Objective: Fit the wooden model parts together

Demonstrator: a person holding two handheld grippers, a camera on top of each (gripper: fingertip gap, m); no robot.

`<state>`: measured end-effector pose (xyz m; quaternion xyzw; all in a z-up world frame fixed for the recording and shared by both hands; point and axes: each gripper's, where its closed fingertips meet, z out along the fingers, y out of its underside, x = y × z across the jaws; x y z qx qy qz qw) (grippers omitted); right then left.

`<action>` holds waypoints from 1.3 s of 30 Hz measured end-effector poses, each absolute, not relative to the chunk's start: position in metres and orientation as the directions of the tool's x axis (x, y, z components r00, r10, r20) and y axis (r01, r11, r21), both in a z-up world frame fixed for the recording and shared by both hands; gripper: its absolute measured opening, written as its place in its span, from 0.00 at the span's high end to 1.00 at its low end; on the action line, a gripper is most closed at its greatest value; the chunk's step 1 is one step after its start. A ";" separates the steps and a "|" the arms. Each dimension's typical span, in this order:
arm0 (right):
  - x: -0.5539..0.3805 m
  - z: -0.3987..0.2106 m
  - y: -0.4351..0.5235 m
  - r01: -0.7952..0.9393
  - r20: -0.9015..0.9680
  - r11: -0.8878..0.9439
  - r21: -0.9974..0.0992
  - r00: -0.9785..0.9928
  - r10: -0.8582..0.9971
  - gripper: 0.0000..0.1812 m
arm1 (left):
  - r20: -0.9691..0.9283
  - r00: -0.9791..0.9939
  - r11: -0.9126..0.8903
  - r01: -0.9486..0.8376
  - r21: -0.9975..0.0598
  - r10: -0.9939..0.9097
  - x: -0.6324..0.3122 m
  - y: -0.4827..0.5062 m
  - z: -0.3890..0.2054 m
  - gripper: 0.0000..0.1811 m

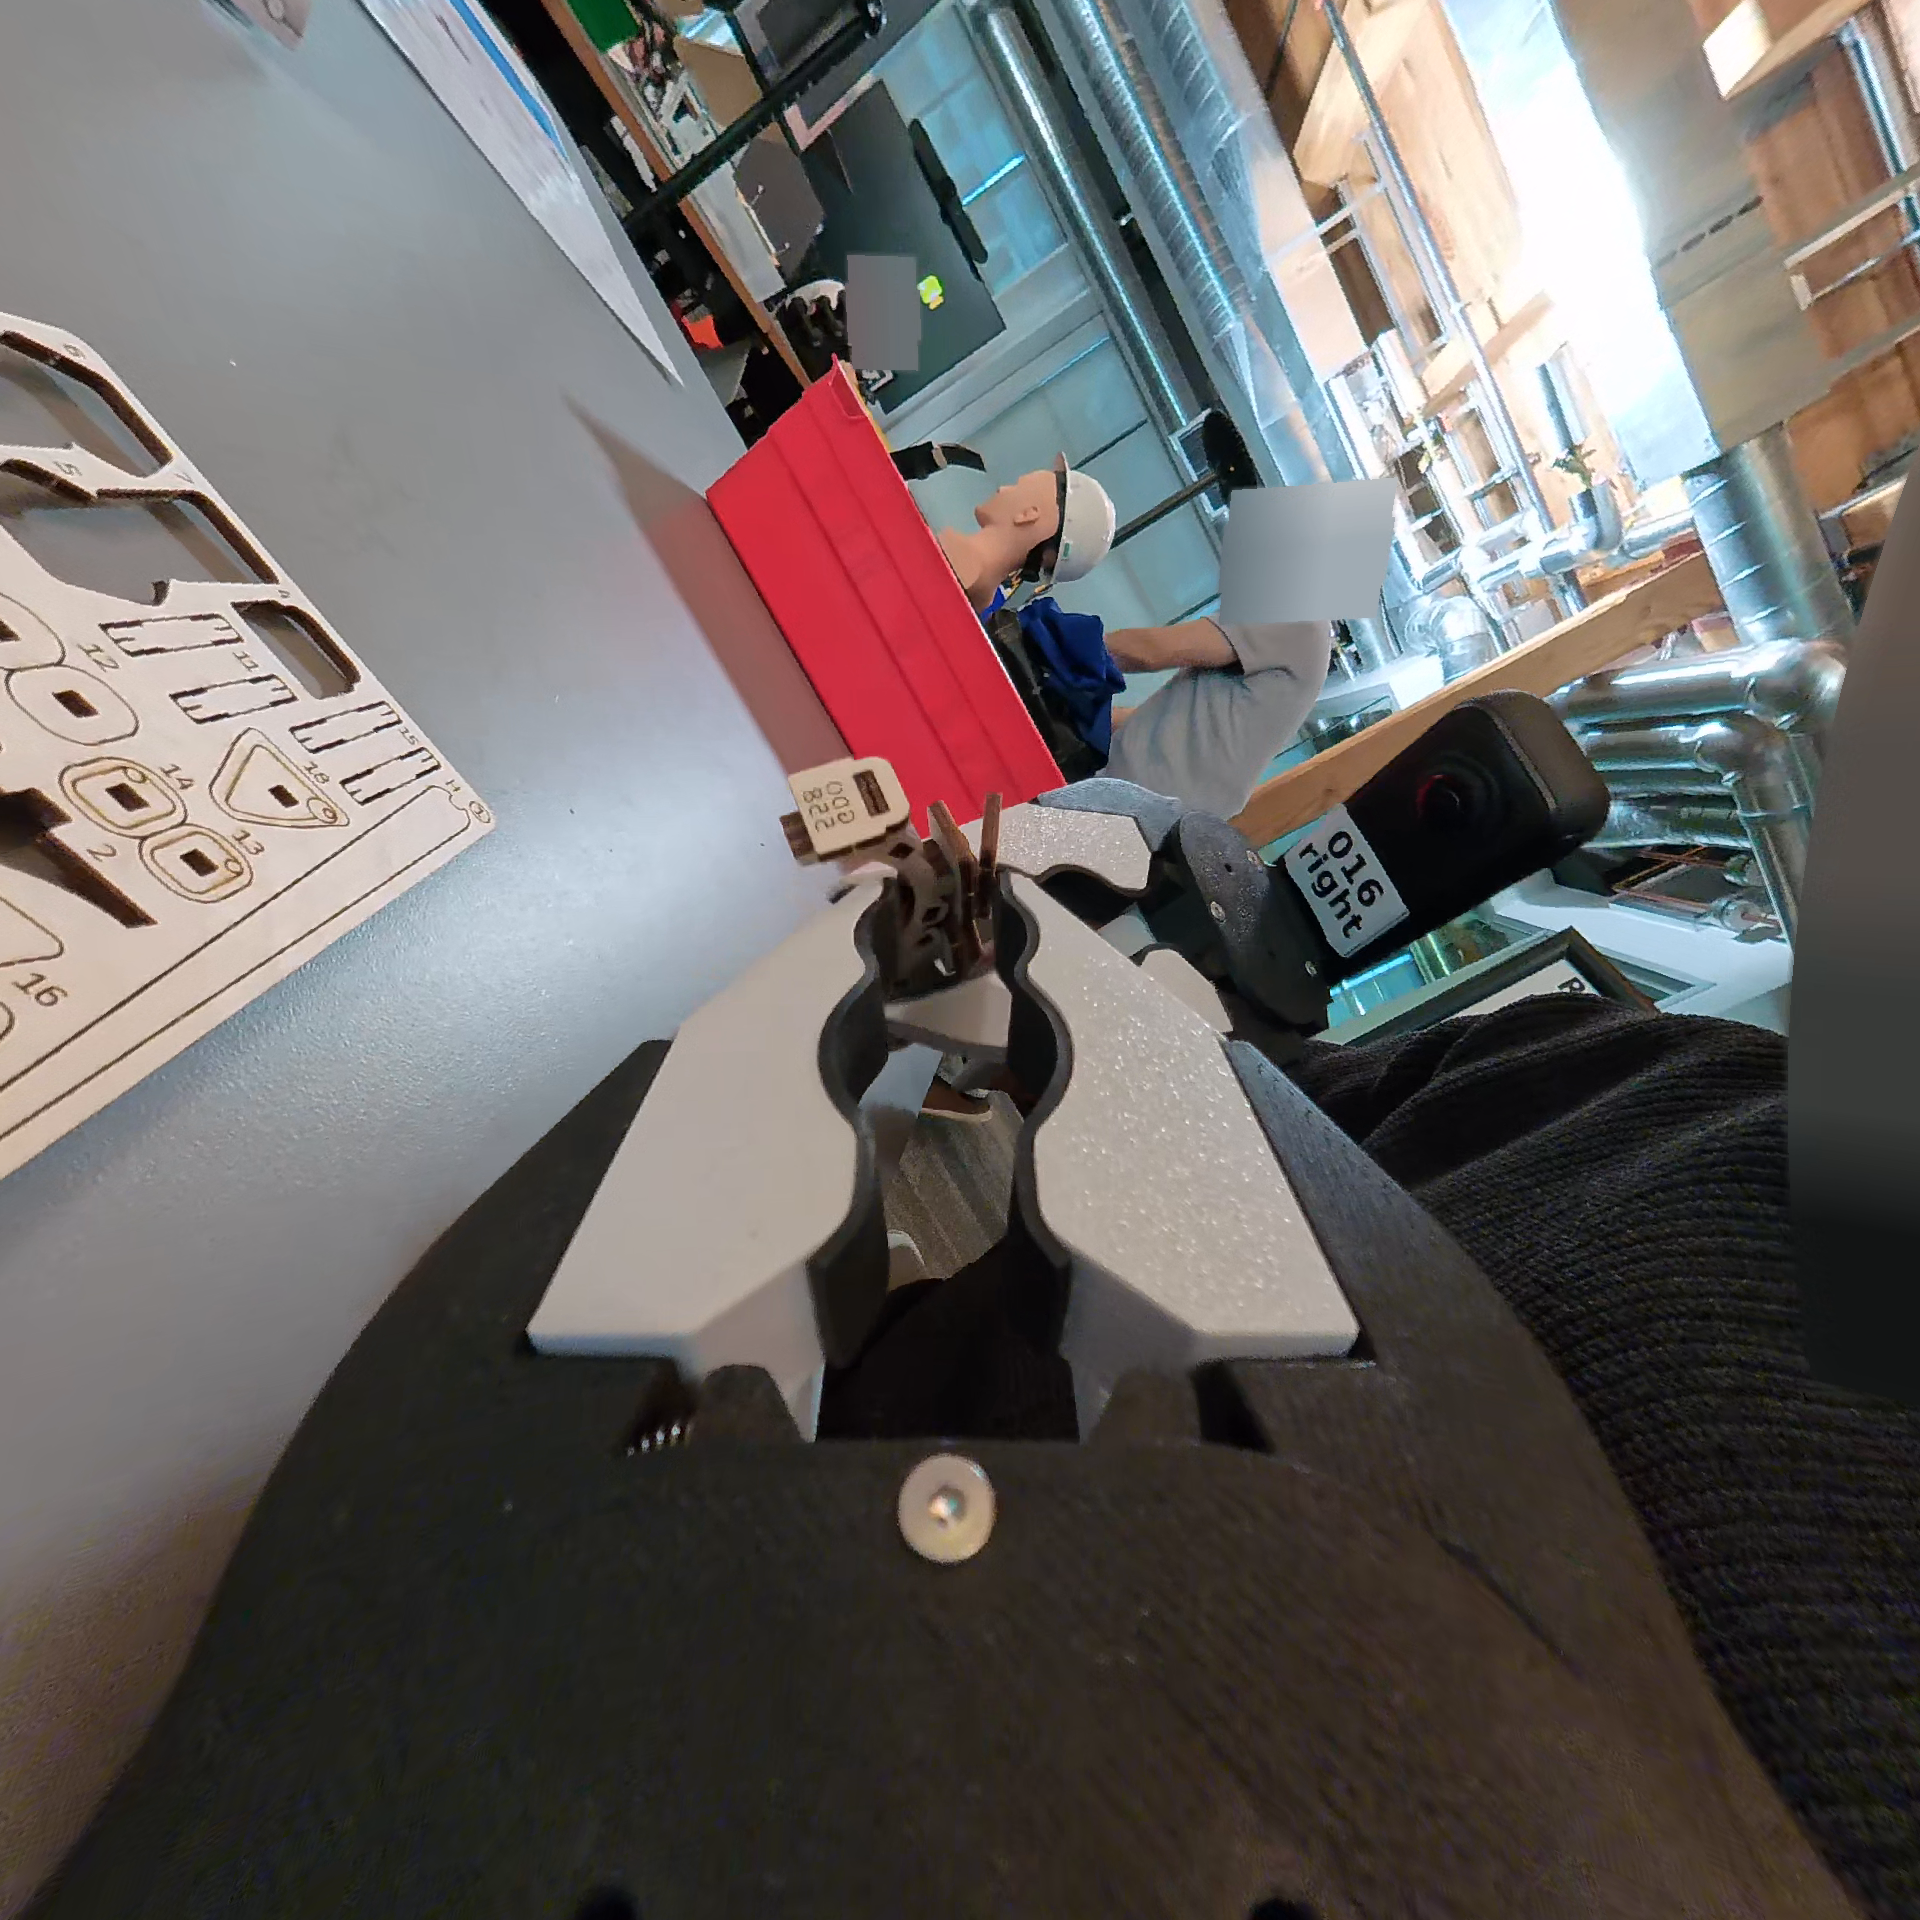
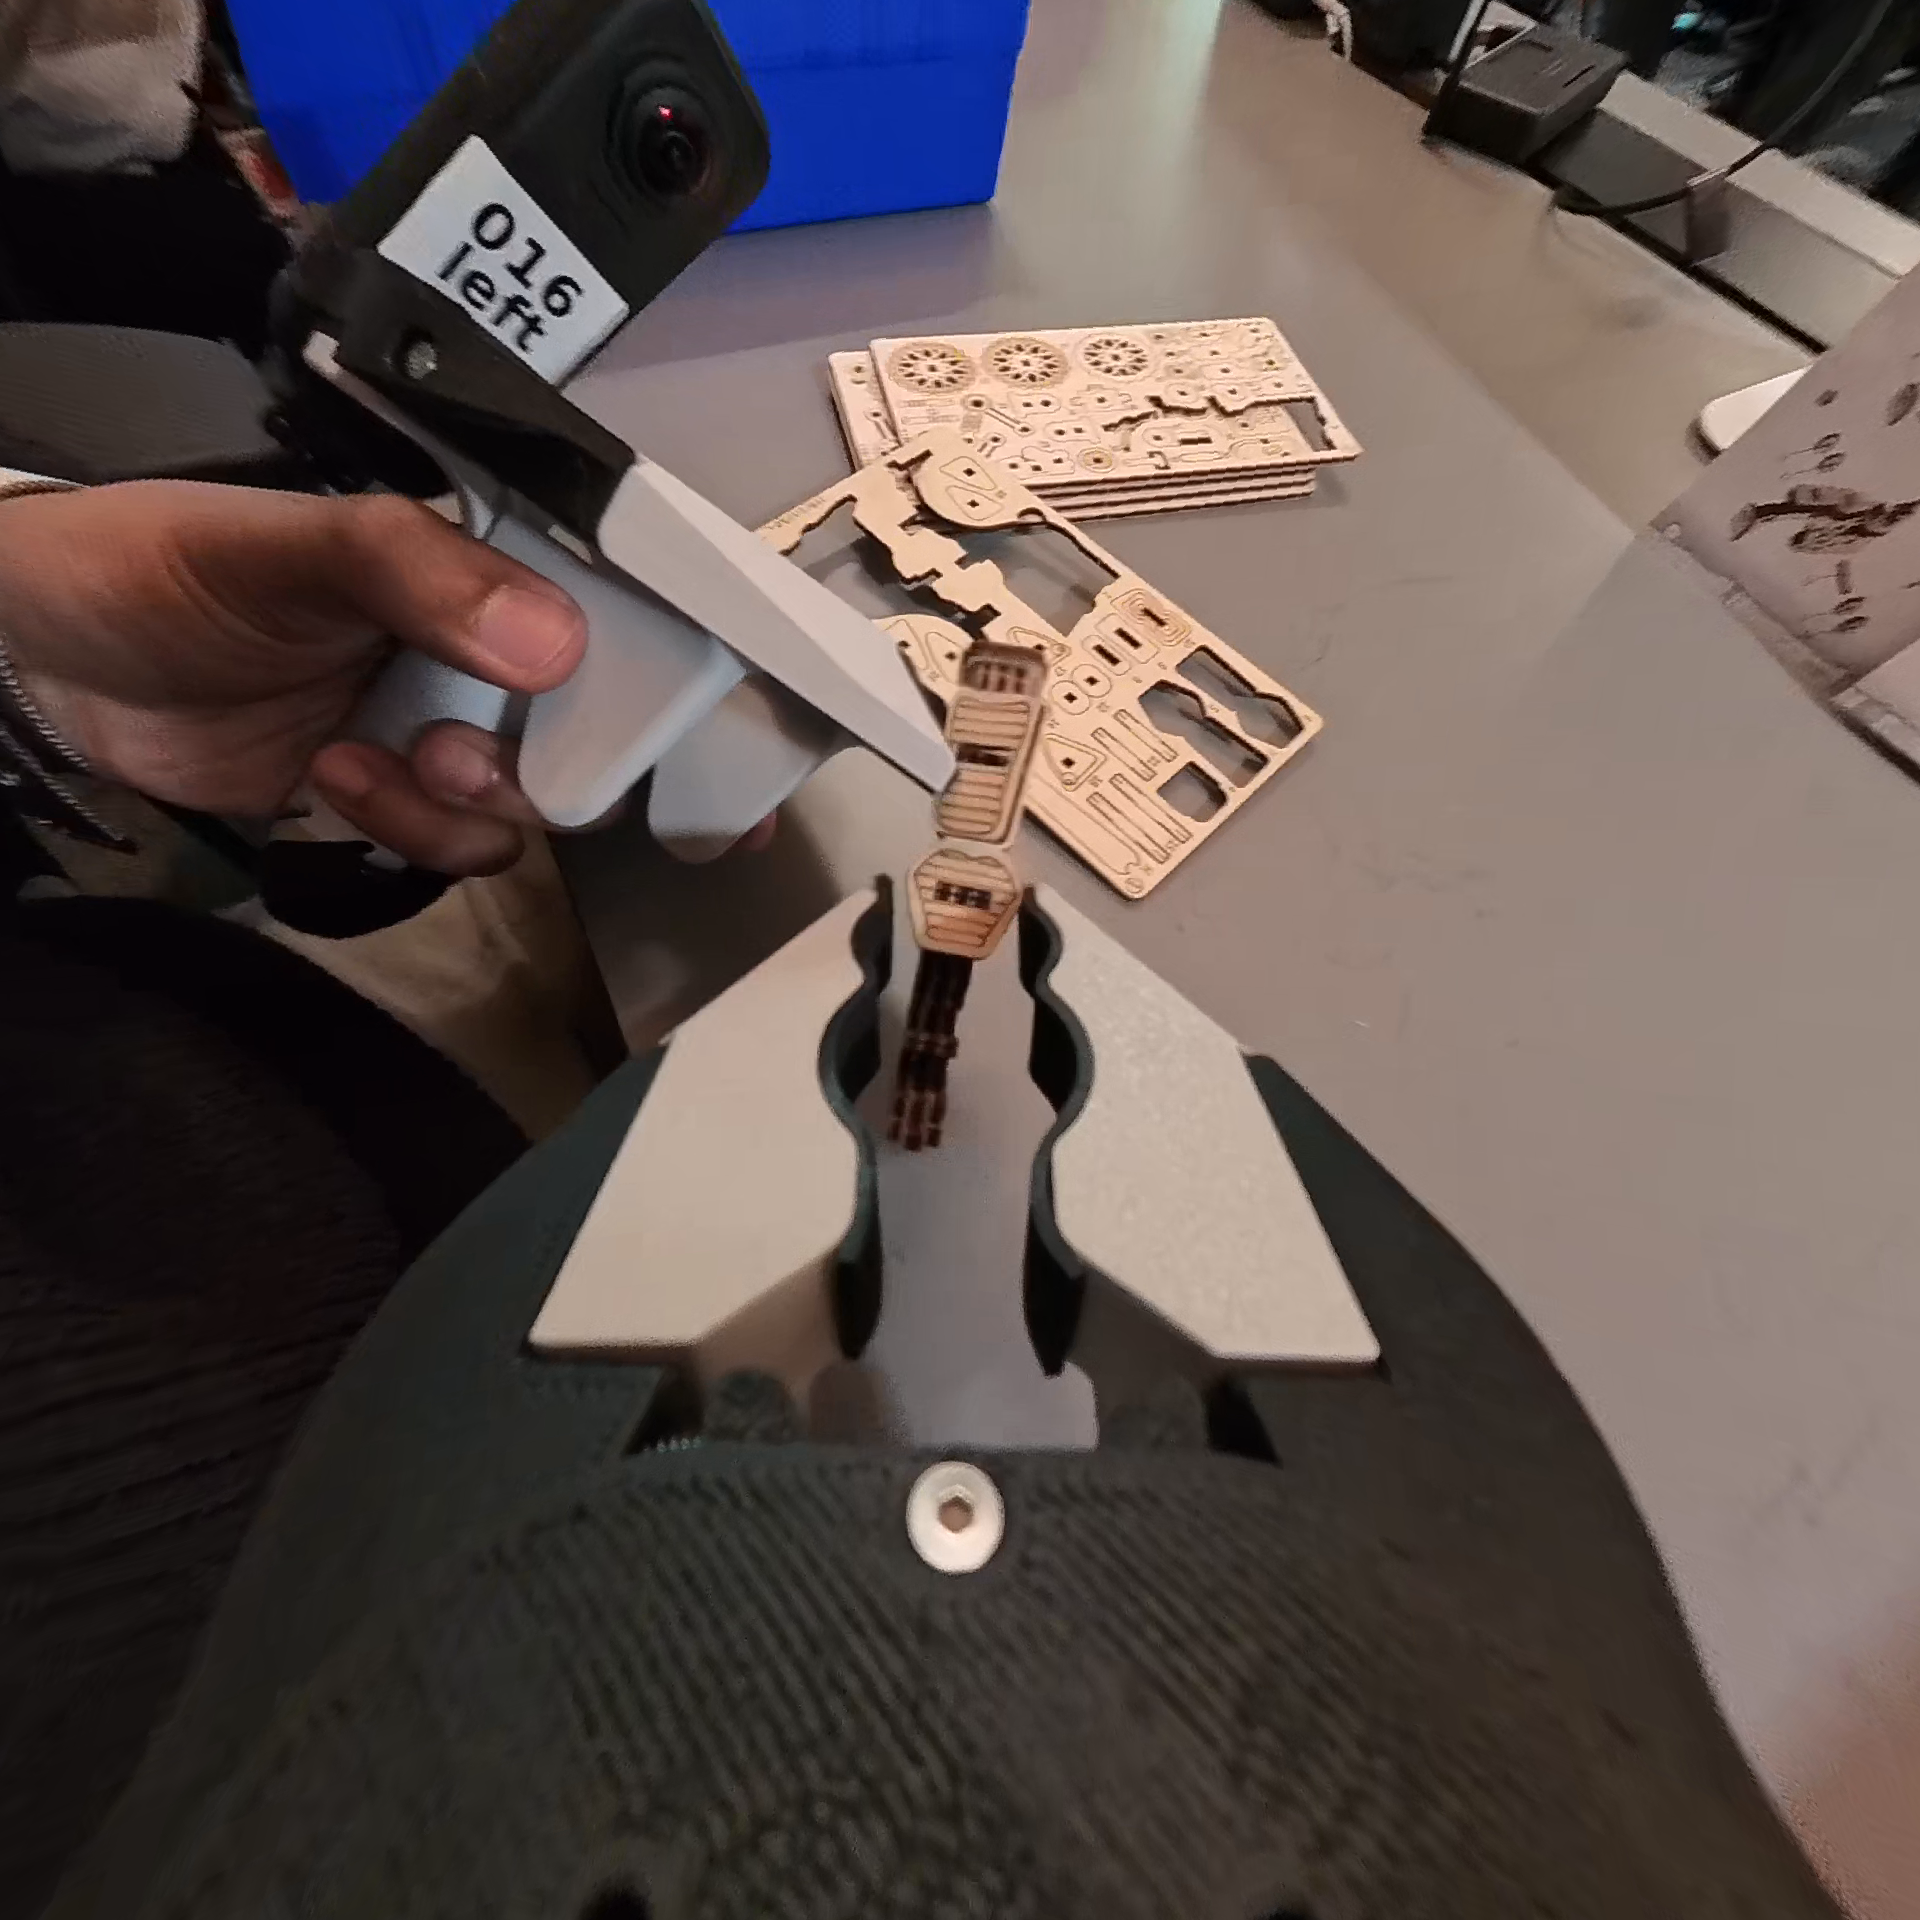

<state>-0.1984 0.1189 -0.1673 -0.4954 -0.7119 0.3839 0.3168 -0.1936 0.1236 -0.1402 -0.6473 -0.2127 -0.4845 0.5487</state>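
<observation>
Starting with the left wrist view: the left gripper [image 1: 940,935] is seen clenched at its tips on a small wooden model assembly [image 1: 920,883], held up off the grey table [image 1: 468,416]. A pale tab and dark laser-cut edges stick out past the tips. The right gripper [image 1: 1081,862] is seen just behind the assembly, its camera [image 1: 1475,800] facing back; its grip cannot be told here. A cut-out wooden sheet [image 1: 208,748] lies at left, a red bin [image 1: 873,603] farther off, with a person [image 1: 1216,696] beyond.

Right wrist view: the right gripper [image 2: 956,914] is seen clasping the lower end of the assembly [image 2: 966,831], a slatted strip, between its tips. The left gripper [image 2: 935,748], held by a hand [image 2: 260,644], is seen touching the strip's upper part from the left. Shown only here: a stack of uncut wooden sheets [image 2: 1101,416] and a blue bin [image 2: 831,94].
</observation>
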 end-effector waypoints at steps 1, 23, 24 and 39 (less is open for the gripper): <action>-0.197 -0.168 0.116 0.465 0.042 0.198 -0.863 -0.323 0.945 0.85 | 0.860 0.439 -0.312 0.805 -0.505 -0.259 -0.193 0.123 -0.140 0.92; -0.180 -0.127 0.113 0.599 -0.720 -0.418 -0.683 -0.453 0.526 0.94 | 0.844 0.383 -0.402 0.753 -0.521 -0.375 -0.171 0.117 -0.130 0.92; -0.180 -0.126 0.113 0.601 -0.726 -0.425 -0.677 -0.451 0.519 0.94 | 0.842 0.381 -0.402 0.752 -0.522 -0.382 -0.171 0.116 -0.129 0.92; -0.179 -0.121 0.113 0.637 -0.804 -0.492 -0.593 -0.436 0.404 0.96 | 0.827 0.381 -0.394 0.744 -0.540 -0.413 -0.170 0.114 -0.122 0.90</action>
